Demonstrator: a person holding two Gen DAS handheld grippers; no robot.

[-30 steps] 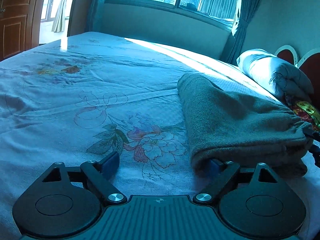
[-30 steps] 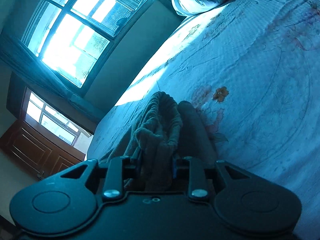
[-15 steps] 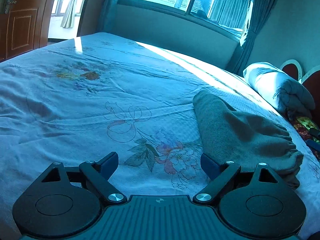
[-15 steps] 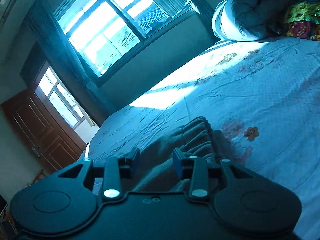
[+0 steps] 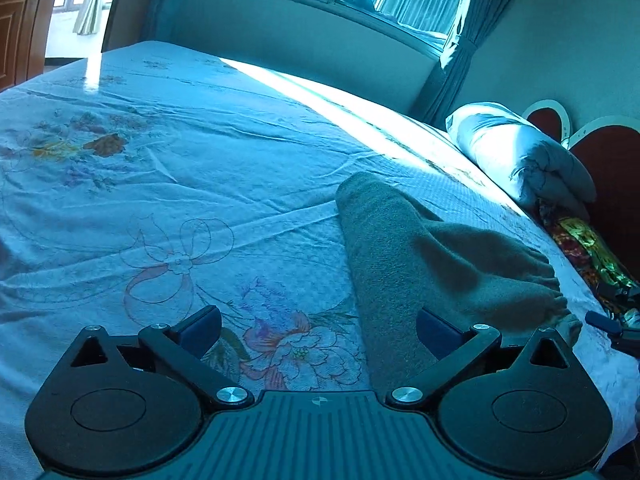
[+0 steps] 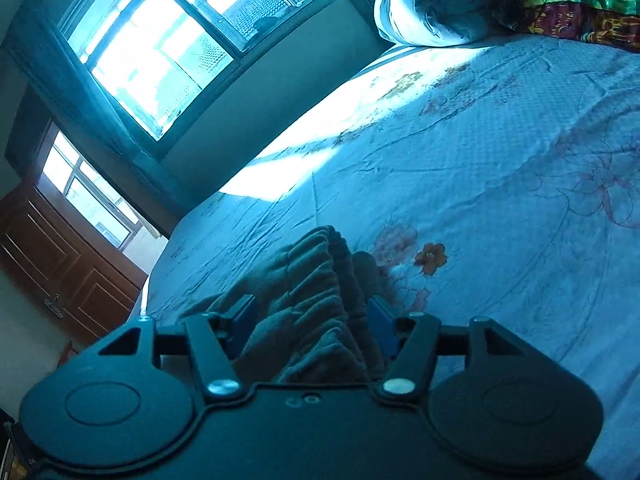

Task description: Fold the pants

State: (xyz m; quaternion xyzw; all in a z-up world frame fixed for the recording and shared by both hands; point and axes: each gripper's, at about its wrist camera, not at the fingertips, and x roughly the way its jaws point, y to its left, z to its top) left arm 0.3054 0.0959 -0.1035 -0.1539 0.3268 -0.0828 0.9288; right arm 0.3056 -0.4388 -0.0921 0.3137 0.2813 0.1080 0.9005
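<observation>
The folded grey pants (image 5: pixel 420 248) lie on the flowered bedsheet (image 5: pixel 200 168), their gathered waistband toward the pillow (image 5: pixel 520 160). The left gripper (image 5: pixel 318 330) has just been opening and its jaws stand wide and empty, the right pad just overlapping the pants' near edge. The right gripper (image 6: pixel 312 320) has also just been opening; the waistband (image 6: pixel 316 280) sits loose between its parted pads.

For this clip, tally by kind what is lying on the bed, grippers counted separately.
Folded grey pants: 1
Rolled pale quilt: 1
Bright patterned cloth: 1
Grippers: 2, left gripper and right gripper, both open
Total: 5
</observation>
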